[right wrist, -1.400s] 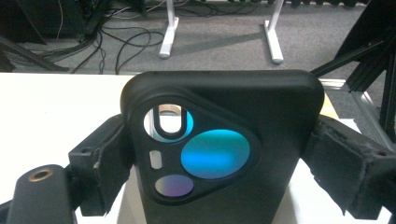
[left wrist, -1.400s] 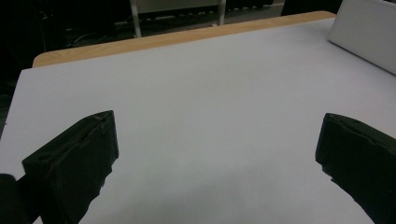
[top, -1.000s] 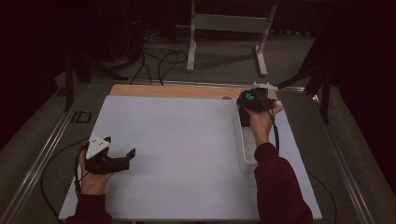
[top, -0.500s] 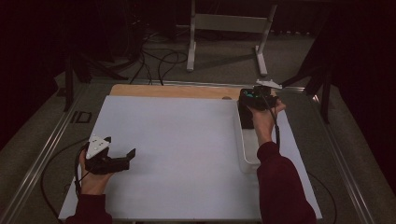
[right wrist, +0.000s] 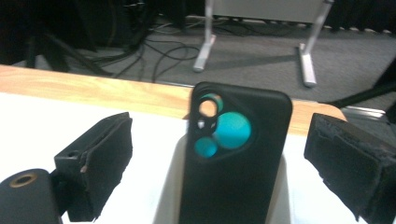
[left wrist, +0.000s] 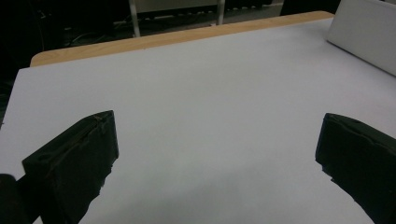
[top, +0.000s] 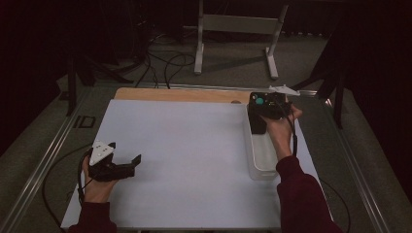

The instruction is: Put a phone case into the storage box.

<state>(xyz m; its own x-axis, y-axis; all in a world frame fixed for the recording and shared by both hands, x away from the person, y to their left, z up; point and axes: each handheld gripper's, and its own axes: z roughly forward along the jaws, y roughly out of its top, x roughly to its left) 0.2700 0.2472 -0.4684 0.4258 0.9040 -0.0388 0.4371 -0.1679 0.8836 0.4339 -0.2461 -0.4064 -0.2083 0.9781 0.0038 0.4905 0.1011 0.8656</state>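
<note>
A pale surface (top: 194,160) takes up the middle of the high view, with a wooden strip (top: 180,94) along its far edge. At right centre a clear plastic bin (top: 262,160) lies lengthwise. A black phone case (right wrist: 233,158) with teal camera cutouts stands upright at the bin's far end, between the spread jaws of the right gripper (top: 267,109), untouched. At lower left the left gripper (top: 114,167) rests, jaws wide apart, holding nothing.
</note>
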